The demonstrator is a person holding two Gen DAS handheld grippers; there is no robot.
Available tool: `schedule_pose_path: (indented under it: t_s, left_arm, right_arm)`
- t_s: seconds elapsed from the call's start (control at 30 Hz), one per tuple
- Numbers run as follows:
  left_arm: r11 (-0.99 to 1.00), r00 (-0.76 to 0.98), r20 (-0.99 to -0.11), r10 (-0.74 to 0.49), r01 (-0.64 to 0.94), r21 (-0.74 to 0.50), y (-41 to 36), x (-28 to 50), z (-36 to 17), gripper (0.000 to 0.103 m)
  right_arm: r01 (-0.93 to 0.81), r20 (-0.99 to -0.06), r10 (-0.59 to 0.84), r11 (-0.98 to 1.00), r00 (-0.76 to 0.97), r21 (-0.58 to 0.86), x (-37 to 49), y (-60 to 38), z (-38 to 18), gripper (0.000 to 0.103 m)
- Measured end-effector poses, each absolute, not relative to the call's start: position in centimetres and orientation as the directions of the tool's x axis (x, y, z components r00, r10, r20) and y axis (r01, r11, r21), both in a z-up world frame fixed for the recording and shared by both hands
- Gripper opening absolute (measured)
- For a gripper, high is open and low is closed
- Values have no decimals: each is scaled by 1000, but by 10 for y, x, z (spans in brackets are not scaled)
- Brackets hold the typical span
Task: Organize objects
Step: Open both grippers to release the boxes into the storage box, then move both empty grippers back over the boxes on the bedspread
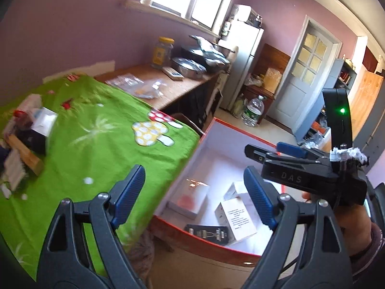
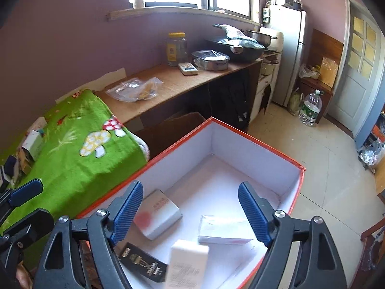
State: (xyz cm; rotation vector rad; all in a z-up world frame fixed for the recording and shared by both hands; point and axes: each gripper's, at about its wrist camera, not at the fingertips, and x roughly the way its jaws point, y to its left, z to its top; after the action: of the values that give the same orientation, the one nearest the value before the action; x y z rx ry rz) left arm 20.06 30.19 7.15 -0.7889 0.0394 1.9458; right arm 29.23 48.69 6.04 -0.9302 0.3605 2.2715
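Only legible text — "DAS" on the right gripper (image 1: 262, 151) body; box labels too blurred to read. Left gripper (image 1: 195, 193) jaws wide apart, holding nothing, over the green cloth's (image 1: 96, 144) edge. Right gripper (image 2: 191, 208) also wide, empty, above the orange-rimmed box (image 2: 252, 142) — inside: white boxes (image 2: 225, 230) and a black box (image 2: 144, 262) near its front edge.

- Your storage box (image 2: 255, 144) has an orange-red rim and exterior with a white interior.
- Your cloth (image 1: 96, 144) is bright green, printed with a yellow white-spotted mushroom and a red white-spotted mushroom.
- Your tongs carry blue ribbed pads (image 2: 127, 213) on black frames.
- The flat carton (image 2: 144, 263) in your box is black with silver print.
- The wall (image 2: 60, 36) facing you is mauve.
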Motion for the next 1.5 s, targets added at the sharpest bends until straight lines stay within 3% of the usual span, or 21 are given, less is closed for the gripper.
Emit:
schedule_pose_path:
  t_s: [0.3,0.43,0.6,1.5]
  left_arm:
    - [-565,-400,-488,776,-784,-257,239,174,100,86]
    - [-638,-499,-476,724,-747,-186,210,162,106,88]
    - [-692,-557,-470,685,-698,-181,170,143,102,88]
    - [-806,-579,-562,590,-465,-366,64,68,50,88]
  right_arm:
    - [-638,-666,482,-770,-570,-12,257,452,77,82]
    - [-609,-643,471,-793,-604,-10,238,430,83,83]
    - [-550,-636,432,-835,-640,-15,208,401,85,82]
    - [-343,-706,247,-939,-664,-6,118,312,54,83]
